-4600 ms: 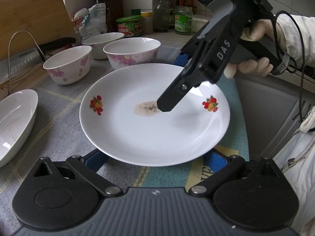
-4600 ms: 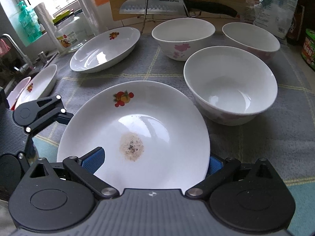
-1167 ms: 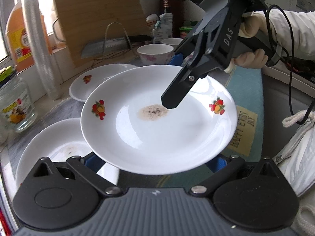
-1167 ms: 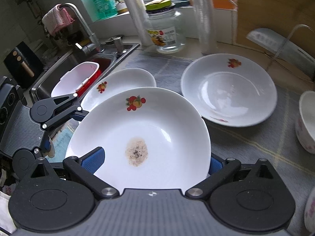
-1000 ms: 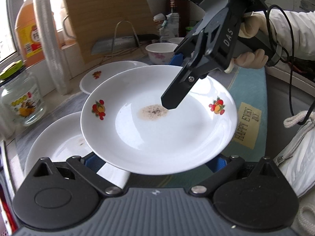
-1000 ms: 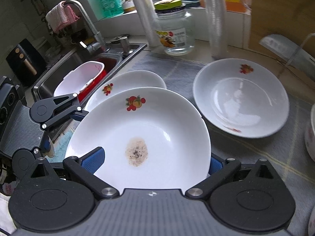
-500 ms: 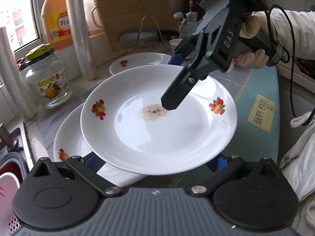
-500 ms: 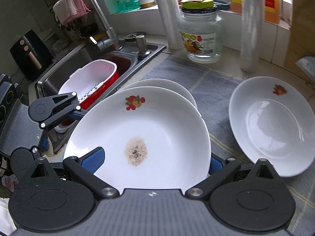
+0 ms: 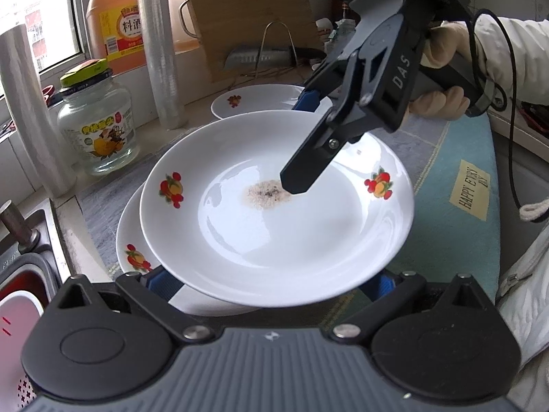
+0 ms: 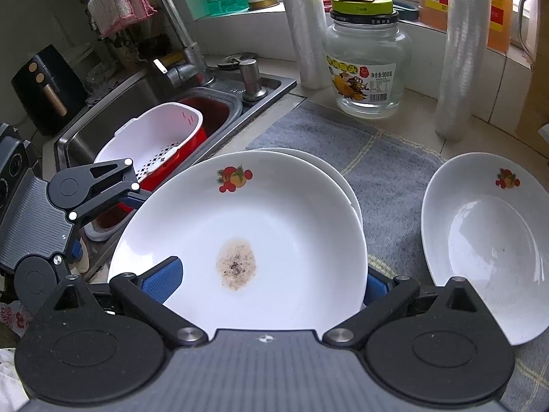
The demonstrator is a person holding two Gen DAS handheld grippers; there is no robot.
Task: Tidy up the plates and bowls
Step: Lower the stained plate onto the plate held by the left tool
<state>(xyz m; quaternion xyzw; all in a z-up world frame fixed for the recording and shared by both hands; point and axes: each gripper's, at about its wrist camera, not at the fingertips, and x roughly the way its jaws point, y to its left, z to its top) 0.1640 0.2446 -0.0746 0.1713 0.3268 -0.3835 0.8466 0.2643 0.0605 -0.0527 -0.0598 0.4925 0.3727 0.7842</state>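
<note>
White plate [image 9: 274,233] with fruit motifs and a brown stain, gripped at opposite rims by left gripper [image 9: 271,283] and right gripper [image 10: 271,279], both clamped, above another plate [image 9: 132,240] beside the sink [image 10: 113,103].

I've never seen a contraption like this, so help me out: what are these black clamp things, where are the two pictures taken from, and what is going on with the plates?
There is no robot here. A person holds a hand-operated clamp in each hand, each with two blue-padded fingers and a camera looking out along them. One picture comes from the left gripper, the other from the right gripper; each also sees its partner across the plate.

Together they carry one white fruit-print plate, gripped at opposite rims. It has a brownish speckled stain in the middle. It is over a second plate lying on the grey mat beside the sink, likely to be stacked there. A third plate lies to the right. A glass jar stands behind.
</note>
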